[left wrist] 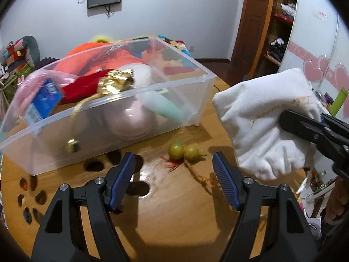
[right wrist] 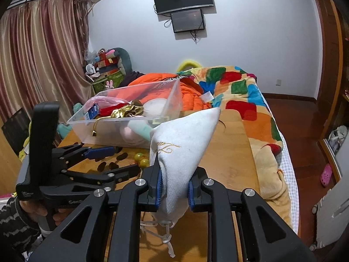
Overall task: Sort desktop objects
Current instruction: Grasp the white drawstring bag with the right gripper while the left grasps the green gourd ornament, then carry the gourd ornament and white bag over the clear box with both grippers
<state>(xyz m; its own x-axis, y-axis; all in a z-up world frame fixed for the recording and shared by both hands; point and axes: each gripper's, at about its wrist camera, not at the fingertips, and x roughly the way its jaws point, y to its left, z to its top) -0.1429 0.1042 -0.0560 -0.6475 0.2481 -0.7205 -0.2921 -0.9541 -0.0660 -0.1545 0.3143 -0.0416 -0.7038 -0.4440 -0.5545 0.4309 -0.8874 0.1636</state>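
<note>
Right tongs [right wrist: 173, 193] clamped on the white drawstring pouch [right wrist: 183, 144], blue pads pinching it from both sides near its lower end. Pouch is held up off the wooden counter [right wrist: 229, 152], gold script embroidery visible on its face, white cord [right wrist: 165, 238] dangling below the pads. In the left wrist view the same pouch [left wrist: 264, 126] sits to the right of the bin, level with its rim, not over it.

Left tongs [left wrist: 174, 179] apart, nothing between the pads, hovering low over the counter [left wrist: 174, 218]. Just ahead of them: two yellow-green beads [left wrist: 184, 150] side by side on a braided cord with a red tassel [left wrist: 172, 164], lying on the counter in front of the bin.

Clear plastic bin [left wrist: 122, 102] stands on the counter, far side next to the bed. Inside: gold foil item [left wrist: 115, 83], red cloth [left wrist: 80, 86], blue-and-white box [left wrist: 43, 100] leaning at the left end, pink bag [left wrist: 32, 83], pink round object [left wrist: 130, 120], mint-green tube [left wrist: 165, 109], white round container [left wrist: 141, 74]. Left view is motion-blurred, so finer detail of the contents is unclear.

Dark oval cut-outs in the counter near the left tongs [right wrist: 102, 151]. Bed behind carries an orange jacket [right wrist: 157, 80] and a multicolour blanket [right wrist: 240, 91].
</note>
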